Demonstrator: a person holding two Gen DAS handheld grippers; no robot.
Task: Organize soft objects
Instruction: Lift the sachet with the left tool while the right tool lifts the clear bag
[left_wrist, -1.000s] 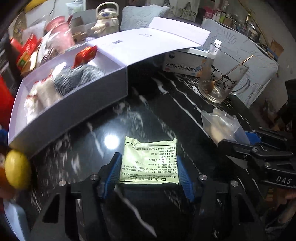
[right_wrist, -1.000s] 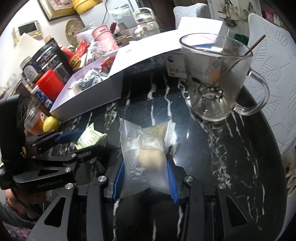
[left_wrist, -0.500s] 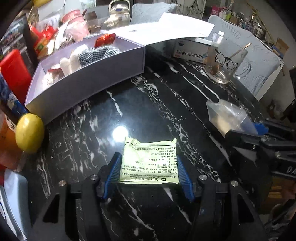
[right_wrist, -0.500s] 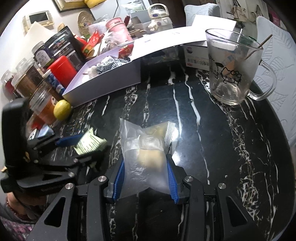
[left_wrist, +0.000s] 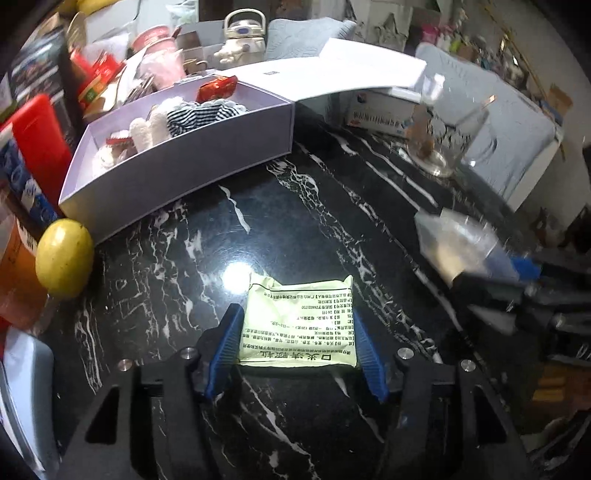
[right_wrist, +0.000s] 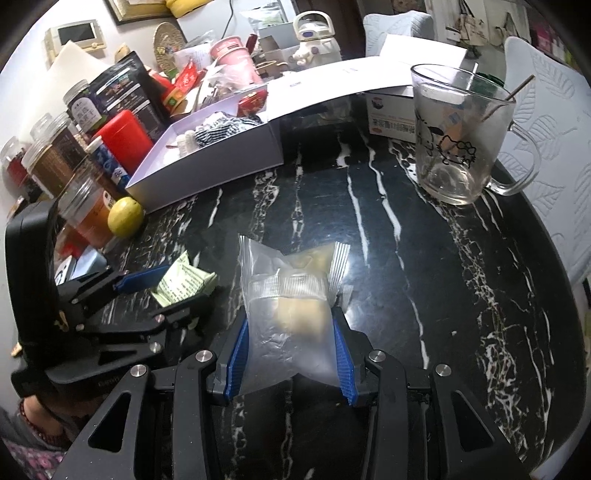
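Left wrist view shows our left hand-held gripper (left_wrist: 297, 343) pinching a flat pale green packet (left_wrist: 298, 325) by its two side edges, blue pads pressed against them. Gripped this way, the packet stays flat and level above the black marble counter (left_wrist: 288, 221). In the right wrist view, our right hand-held gripper (right_wrist: 291, 354) pinches a clear plastic bag (right_wrist: 288, 317) with something soft and yellowish inside; the pads squeeze its lower part, so the top flares out free. Both soft things hang just over the counter, side by side and apart. Beyond them lies an open white box (left_wrist: 192, 166), already holding striped cloth and small soft pieces, which we judge to be where these belong. A yellow fruit (left_wrist: 63, 257) sits near its corner, and a glass mug (right_wrist: 461, 136) stands to the right. Both grippers tilt steeply down toward the counter.
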